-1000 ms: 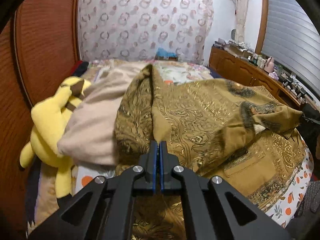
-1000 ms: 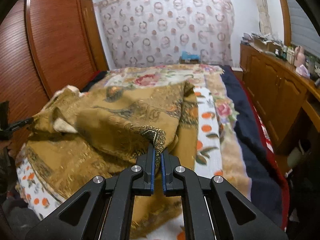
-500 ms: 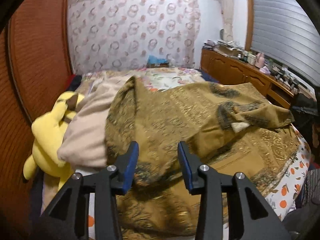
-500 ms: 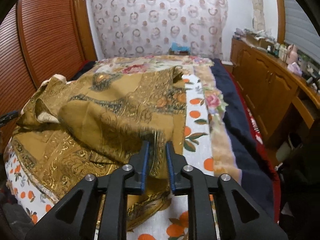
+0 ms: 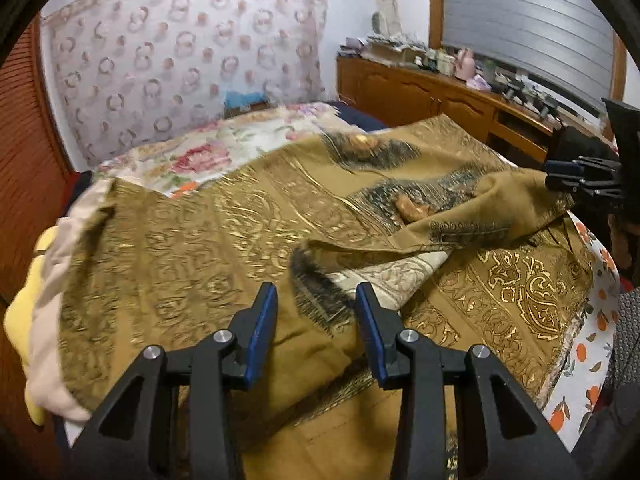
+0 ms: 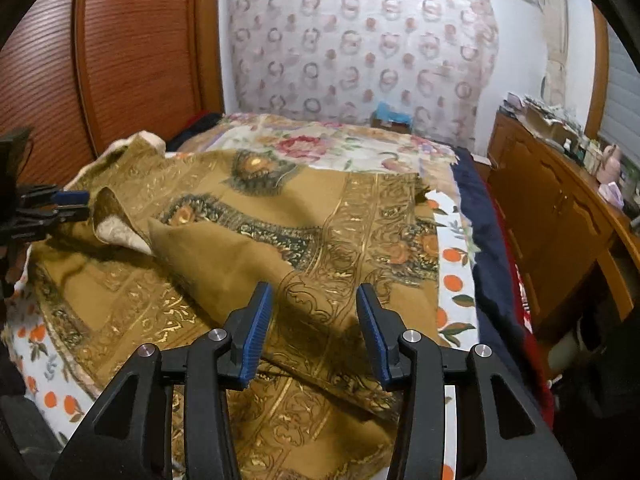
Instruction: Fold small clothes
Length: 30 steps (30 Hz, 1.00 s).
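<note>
My left gripper (image 5: 316, 320) stands released, its jaws having just parted, with nothing pinched. My right gripper (image 6: 314, 320) has also just been opening and grasps nothing. The gold-patterned garment (image 6: 248, 264) lies half-folded on the bed (image 6: 452, 264), spreading from twelve o'clock beyond both sets of fingers.

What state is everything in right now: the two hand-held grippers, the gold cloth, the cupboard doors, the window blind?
Left hand-held gripper: open, nothing gripped.
Right hand-held gripper: open, jaws just widened, cloth lies loose below them.
Gold cloth: released, folded over, rumpled on the bed.
Cupboard doors: closed.
Window blind: lowered.
</note>
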{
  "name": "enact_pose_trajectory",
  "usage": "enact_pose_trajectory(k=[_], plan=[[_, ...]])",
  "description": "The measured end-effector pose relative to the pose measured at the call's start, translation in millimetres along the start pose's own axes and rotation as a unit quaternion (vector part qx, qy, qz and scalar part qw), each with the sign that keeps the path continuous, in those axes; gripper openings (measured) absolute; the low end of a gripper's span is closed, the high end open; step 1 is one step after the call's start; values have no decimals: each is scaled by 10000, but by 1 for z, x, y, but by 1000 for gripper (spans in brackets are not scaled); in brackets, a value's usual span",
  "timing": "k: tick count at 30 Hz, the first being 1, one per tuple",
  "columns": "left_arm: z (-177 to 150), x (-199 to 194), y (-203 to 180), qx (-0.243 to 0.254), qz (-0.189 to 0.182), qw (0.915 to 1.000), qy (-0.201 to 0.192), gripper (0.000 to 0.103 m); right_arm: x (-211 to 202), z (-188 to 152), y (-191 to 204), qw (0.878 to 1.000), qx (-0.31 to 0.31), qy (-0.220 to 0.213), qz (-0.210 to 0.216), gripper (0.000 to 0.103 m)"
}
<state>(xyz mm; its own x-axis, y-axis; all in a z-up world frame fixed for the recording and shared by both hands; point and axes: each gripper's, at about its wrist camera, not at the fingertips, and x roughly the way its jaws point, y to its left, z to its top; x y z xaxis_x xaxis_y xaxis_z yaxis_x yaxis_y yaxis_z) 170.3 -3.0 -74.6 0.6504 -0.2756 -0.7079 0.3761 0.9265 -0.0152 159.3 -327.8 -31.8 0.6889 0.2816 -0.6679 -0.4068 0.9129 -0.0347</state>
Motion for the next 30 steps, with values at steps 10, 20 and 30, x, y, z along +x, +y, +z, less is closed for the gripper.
enact_pose_trajectory(k=[10, 20, 30], plan=[[4, 10, 9, -134, -47, 9997, 215, 39, -4, -24, -39, 9987, 429, 160, -212, 45], [10, 15, 1, -16, -159, 9998, 108, 0, 1, -32, -49, 9971, 695, 307, -103, 45], [-16, -97, -30, 49, -222, 9967, -775, 0, -9, -39, -54, 9947, 946, 406, 66, 45]])
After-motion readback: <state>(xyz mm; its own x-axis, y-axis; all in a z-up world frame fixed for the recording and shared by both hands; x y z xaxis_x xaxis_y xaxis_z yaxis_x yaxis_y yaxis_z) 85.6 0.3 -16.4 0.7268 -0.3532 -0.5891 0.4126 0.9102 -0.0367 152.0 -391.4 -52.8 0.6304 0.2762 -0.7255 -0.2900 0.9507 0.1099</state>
